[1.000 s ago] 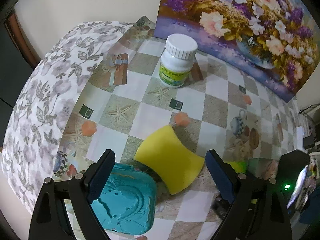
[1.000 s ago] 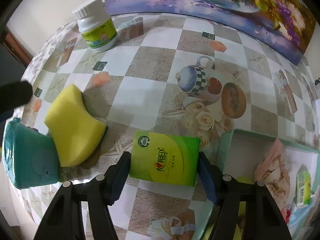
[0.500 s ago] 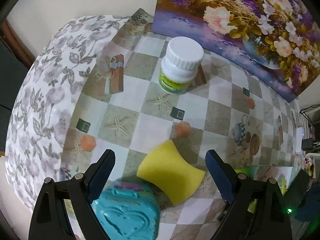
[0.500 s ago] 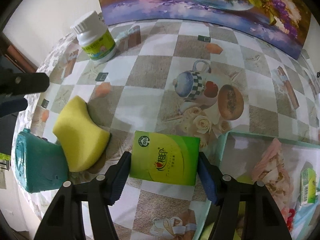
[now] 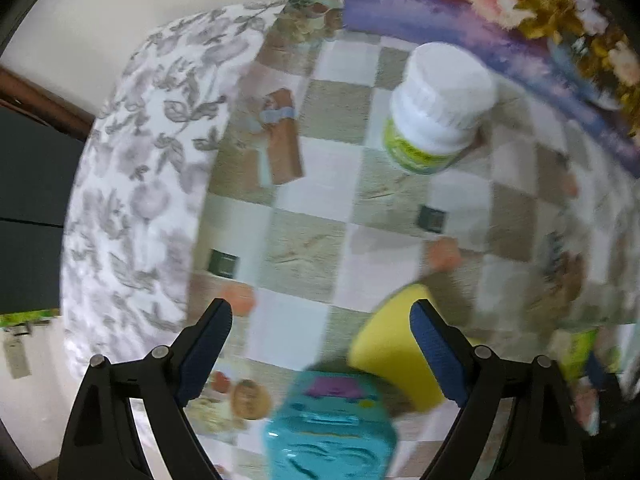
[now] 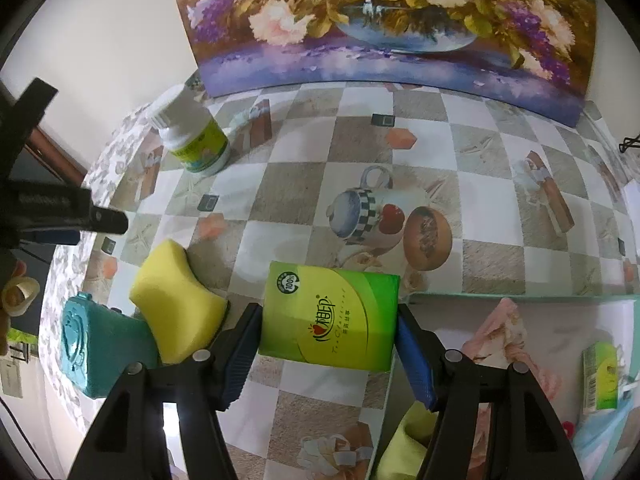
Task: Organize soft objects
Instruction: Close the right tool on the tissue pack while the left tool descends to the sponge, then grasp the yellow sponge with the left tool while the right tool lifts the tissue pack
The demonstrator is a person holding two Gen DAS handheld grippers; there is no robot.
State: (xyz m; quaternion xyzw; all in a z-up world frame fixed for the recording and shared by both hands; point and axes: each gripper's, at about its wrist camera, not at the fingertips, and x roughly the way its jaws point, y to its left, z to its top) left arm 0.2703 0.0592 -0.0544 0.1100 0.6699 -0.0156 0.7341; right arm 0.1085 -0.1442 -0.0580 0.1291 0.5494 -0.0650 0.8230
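— Tissue pack is our concern, but we start wide: the checked tablecloth fills the right wrist view, with the flower painting along the top and the open box at the lower right, a second small green pack already lying in it.

— And where do we find the pack itself?

— Low centre of that view, between the fingers of the right gripper, which are closed against its two sides. We judge it gripped; whether it is lifted clear of the cloth we cannot tell.

— What else do we have?

— The teal case and the yellow sponge at the lower left, touching each other, and the white bottle at the upper left. The left gripper shows blurred in its own view, jaws spread wide and holding nothing, the sponge partly behind its right-hand finger at the lower right.

— So which step are we in?

— Carrying the pack, we think. Next we need to swing it to the right over the box wall and release; after that the sponge looks like the remaining soft item.
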